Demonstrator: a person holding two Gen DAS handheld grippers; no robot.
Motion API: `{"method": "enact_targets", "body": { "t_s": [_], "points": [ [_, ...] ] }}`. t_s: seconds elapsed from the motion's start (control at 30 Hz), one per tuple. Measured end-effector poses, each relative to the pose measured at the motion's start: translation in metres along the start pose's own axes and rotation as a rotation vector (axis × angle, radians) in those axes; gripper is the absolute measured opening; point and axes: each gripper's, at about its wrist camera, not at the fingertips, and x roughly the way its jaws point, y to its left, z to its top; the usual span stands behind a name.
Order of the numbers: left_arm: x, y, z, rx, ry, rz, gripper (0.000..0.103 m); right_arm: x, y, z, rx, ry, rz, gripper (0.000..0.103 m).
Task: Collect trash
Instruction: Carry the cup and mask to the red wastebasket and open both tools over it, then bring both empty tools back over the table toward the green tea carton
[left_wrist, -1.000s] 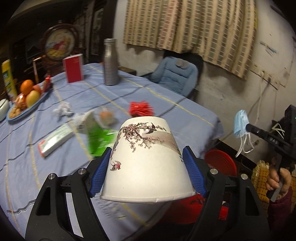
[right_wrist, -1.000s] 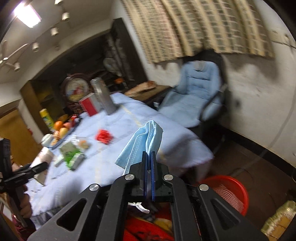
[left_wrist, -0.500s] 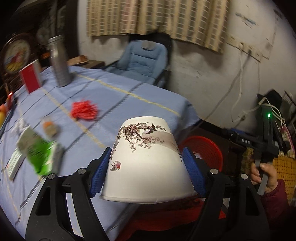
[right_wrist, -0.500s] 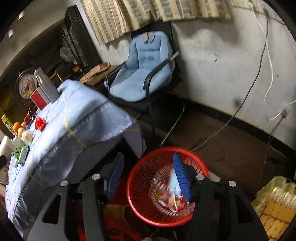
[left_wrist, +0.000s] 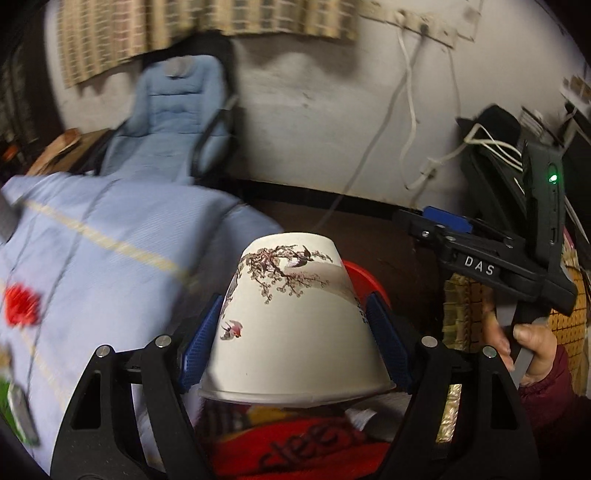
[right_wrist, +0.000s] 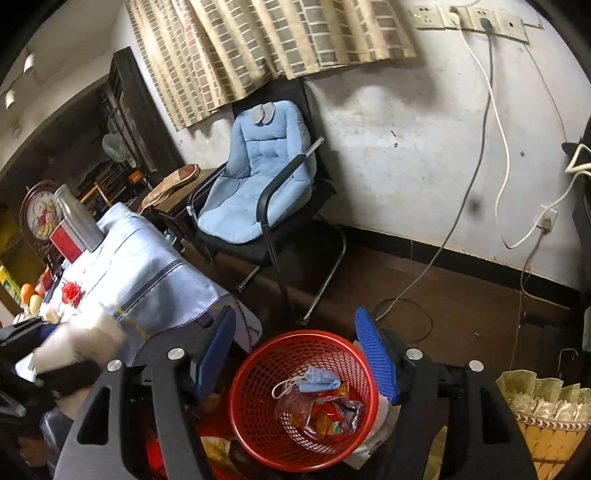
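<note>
A dim room with a scuffed white wall, a checked curtain (right_wrist: 266, 44) and a blue padded chair (right_wrist: 258, 188) stands behind a counter (right_wrist: 155, 280) draped in a pale blue cloth. On the floor just off the counter's near corner sits a red mesh basket (right_wrist: 255, 387). Inside it lie a blue face mask (right_wrist: 317, 382) and some crumpled wrappers (right_wrist: 325, 413).

The right hand-held gripper (right_wrist: 299, 363) hangs over the basket with its jaws released; they have just been opening, and nothing is between the blue pads (right_wrist: 373, 354); the mask lies below in the basket.

The left hand-held gripper (left_wrist: 295, 347) is clenched on a white paper cup (left_wrist: 291, 325) printed with blossom branches and small birds. The cup is held upside down, its wide rim toward the camera, with one pad pressed on each side. It hangs past the counter's edge, and part of the red basket's rim (left_wrist: 364, 275) shows right behind it. In that view a person's hand (left_wrist: 532, 350) in a dark red sleeve holds the handle of the right hand-held gripper.

A red scrap (left_wrist: 22, 306) lies on the counter, blurred, well apart from the cup.
</note>
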Motion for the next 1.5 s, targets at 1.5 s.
{"method": "enact_targets", "body": {
  "t_s": [1.5],
  "points": [
    [-0.176,0.198,-0.146,-0.502,-0.227,0.481,0.096,-0.036,0.165,-0.021,-0.307,0.022,0.244,0.081]
  ]
}}
